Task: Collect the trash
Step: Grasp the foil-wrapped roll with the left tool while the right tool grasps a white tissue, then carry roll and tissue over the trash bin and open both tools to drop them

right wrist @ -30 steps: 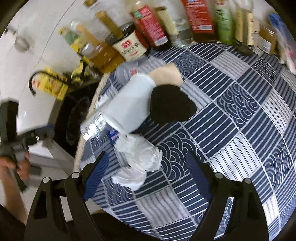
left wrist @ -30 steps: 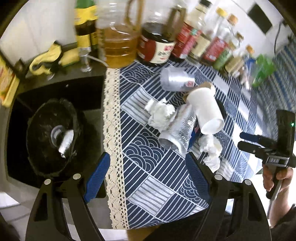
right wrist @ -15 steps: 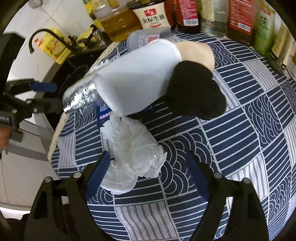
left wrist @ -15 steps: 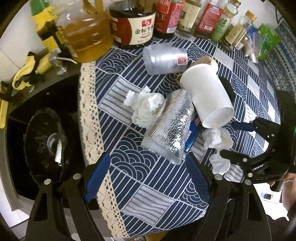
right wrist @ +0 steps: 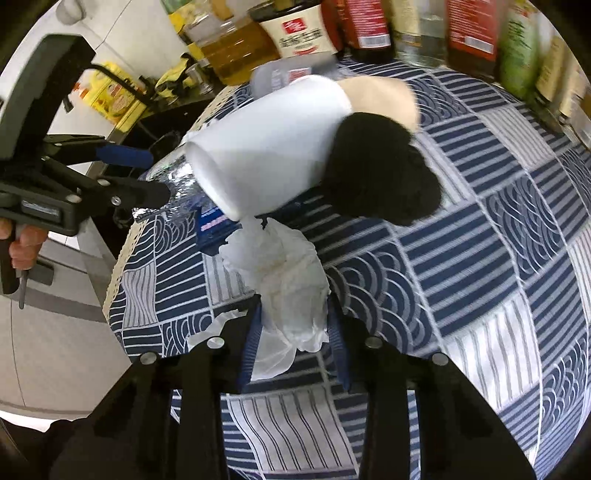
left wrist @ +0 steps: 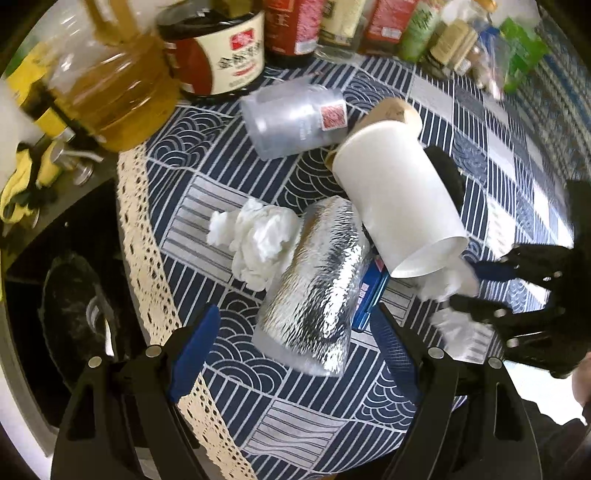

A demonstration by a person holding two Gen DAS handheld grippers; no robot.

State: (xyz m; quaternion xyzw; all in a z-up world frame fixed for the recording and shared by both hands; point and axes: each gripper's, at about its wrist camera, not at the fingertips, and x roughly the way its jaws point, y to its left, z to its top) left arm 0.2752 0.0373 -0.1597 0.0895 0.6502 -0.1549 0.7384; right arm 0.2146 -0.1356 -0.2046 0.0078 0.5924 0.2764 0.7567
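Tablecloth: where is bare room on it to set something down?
Bare tablecloth lies right of the black lid, up to the bottle row, in the right wrist view. A smaller patch sits between the lace edge and the crumpled tissue. The middle, around the white cup and foil cup, is crowded.

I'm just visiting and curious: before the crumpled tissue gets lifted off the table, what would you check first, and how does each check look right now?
1. Crumpled tissue sits between the right hand-held gripper pads: ok.
2. Grip finished: not ok, the jaws are closing.
3. Only tissue caught, no tablecloth: cannot tell.
4. White paper cup clear of the pads: ok, though its rim touches the tissue's far end and may shift.
5. Left hand-held gripper out of the way: ok, open above the silver foil cup.
6. Black-lined bin reachable: ok, beside the table, seen from the left wrist.
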